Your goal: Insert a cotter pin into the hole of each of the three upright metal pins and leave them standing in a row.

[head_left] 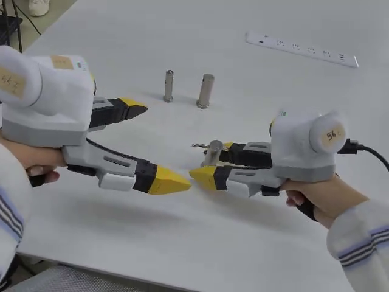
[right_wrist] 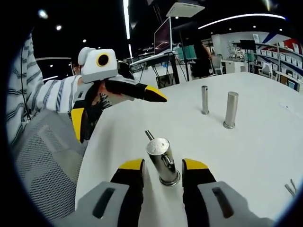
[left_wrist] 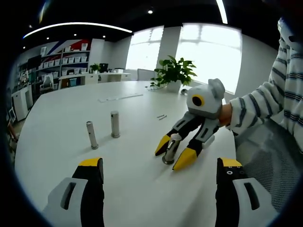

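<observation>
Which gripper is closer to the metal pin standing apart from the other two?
Right. The right gripper has its fingers either side of the metal pin; the left gripper sits open, apart, to its left.

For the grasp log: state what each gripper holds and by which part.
The left gripper is open, holding nothing. The right gripper brackets the lower shaft of the near metal pin; whether its jaws clamp it cannot be told.

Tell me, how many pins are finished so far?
One looks done: the near pin, standing between the right gripper's open fingers, has a cotter pin through its top. Nothing is held right now; the left gripper is open and empty. Still left: the thin far pin and the thick far pin show no cotter pin. What look like spare cotter pins lie nearby.
</observation>
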`<state>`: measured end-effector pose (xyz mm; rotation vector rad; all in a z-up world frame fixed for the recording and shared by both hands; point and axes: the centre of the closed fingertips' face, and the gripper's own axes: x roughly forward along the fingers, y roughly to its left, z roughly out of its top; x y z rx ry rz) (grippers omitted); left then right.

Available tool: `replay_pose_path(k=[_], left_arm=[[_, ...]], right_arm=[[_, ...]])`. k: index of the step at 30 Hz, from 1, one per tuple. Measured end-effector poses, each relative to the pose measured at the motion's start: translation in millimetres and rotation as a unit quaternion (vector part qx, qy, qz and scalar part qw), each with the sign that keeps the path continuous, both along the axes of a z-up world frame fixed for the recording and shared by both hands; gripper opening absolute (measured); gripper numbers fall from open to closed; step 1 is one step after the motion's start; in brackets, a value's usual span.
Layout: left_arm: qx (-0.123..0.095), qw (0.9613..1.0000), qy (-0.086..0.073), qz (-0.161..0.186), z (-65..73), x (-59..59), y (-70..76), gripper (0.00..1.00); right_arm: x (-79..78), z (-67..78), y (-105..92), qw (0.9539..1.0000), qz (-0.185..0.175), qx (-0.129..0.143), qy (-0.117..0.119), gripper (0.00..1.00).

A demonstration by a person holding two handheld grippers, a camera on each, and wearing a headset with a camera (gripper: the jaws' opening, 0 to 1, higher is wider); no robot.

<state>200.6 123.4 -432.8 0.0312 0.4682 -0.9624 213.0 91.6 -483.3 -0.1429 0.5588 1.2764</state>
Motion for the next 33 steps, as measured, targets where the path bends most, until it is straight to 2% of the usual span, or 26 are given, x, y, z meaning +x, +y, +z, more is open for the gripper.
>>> replay_pose_path(k=[5,7,9,14,16,19,23,29,33], left_arm=[[-0.002,1.0,0.0,-0.002,0.7,-1.0,0.6,0.99],[0.0,1.0,0.001,-0.003,-0.2,-1.3,1.3,0.99],[0.003,1.0,0.002,-0.003,-1.7,-1.0,2.1,0.99],[0.006,1.0,0.003,-0.003,-3.4,-0.8,3.2,0.99],[0.004,1.0,0.002,-0.003,-2.7,-0.8,3.2,0.99],[0.002,1.0,0.002,-0.002,-1.6,-0.2,3.7,0.99],[0.002,1.0,0.0,0.003,-0.5,2.0,6.6,0.97],[0.002,0.9999,-0.001,0.011,0.8,5.3,10.1,0.97],[0.0,0.9999,-0.001,0.014,1.4,6.9,10.3,0.97]], right_arm=[[0.5,1.9,3.9,0.9999,-0.008,0.001,-0.012,0.14],[-1.8,3.3,5.4,0.9998,-0.001,-0.001,-0.021,0.13],[-1.1,4.2,5.6,0.9989,0.006,-0.009,-0.045,0.12],[0.5,6.3,6.9,0.9987,-0.006,-0.015,-0.048,0.09],[0.9,5.0,8.2,0.9973,0.002,-0.027,-0.068,0.09],[3.4,4.4,11.1,0.9964,0.0,-0.034,-0.078,0.09],[12.7,5.1,13.9,0.996,-0.016,-0.033,-0.081,0.09],[40.1,8.7,16.4,0.9926,-0.053,-0.044,-0.1,0.09],[49.9,8.7,17.9,0.992,-0.059,-0.047,-0.102,0.09]])
